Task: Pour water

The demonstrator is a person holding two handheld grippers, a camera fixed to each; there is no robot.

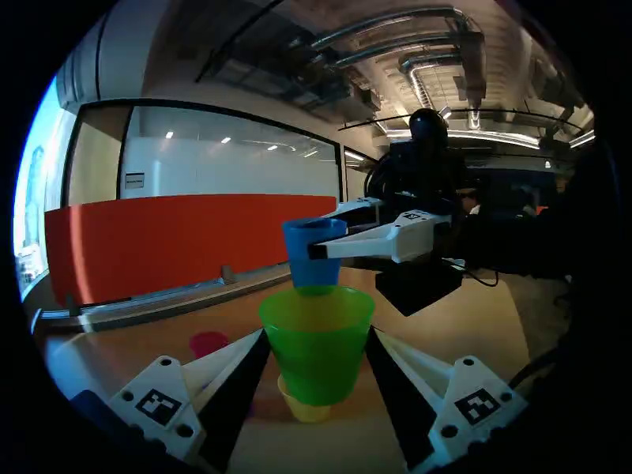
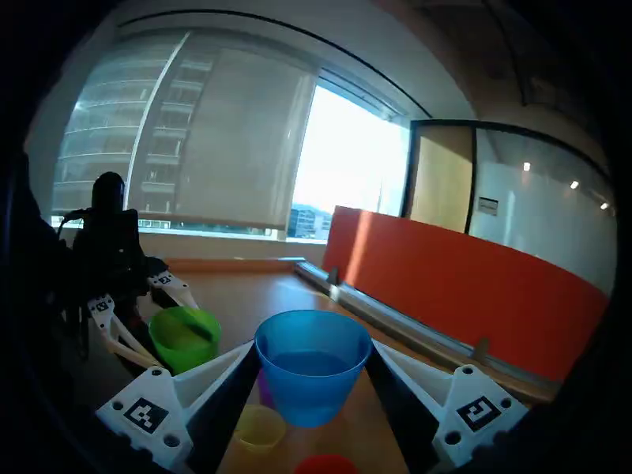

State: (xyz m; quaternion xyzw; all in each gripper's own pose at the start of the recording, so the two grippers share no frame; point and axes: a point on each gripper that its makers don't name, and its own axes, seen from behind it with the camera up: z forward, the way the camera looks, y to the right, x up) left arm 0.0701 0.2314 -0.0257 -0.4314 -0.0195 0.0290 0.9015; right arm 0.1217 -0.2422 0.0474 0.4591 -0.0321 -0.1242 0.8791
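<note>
**Left gripper view.** The left gripper [image 1: 317,347] is clamping the green cup [image 1: 317,336] between both fingers. It is holding the cup upright and raised off the worktop [image 1: 482,316], apparently as the receiver. Just beyond the green cup's rim, the right gripper [image 1: 320,235] is grasping the blue cup [image 1: 310,257] and carrying it level and slightly higher, which suits a downward pour. The two cups are sitting close together, but whether they are touching cannot be told. A yellow cup [image 1: 304,408] and a pink cup [image 1: 207,343] are standing on the worktop beneath, the pink one nearer the edge with the orange partition [image 1: 158,237].

**Right gripper view.** The blue cup is sitting squarely between the right gripper's fingers, both pressing its sides, with water [image 2: 310,363] lying level inside. The green cup is hanging to the left and lower; its contents cannot be told.

**Judgement.** No tilting is under way, and the blue lip needs bringing over the green mouth first.
</note>
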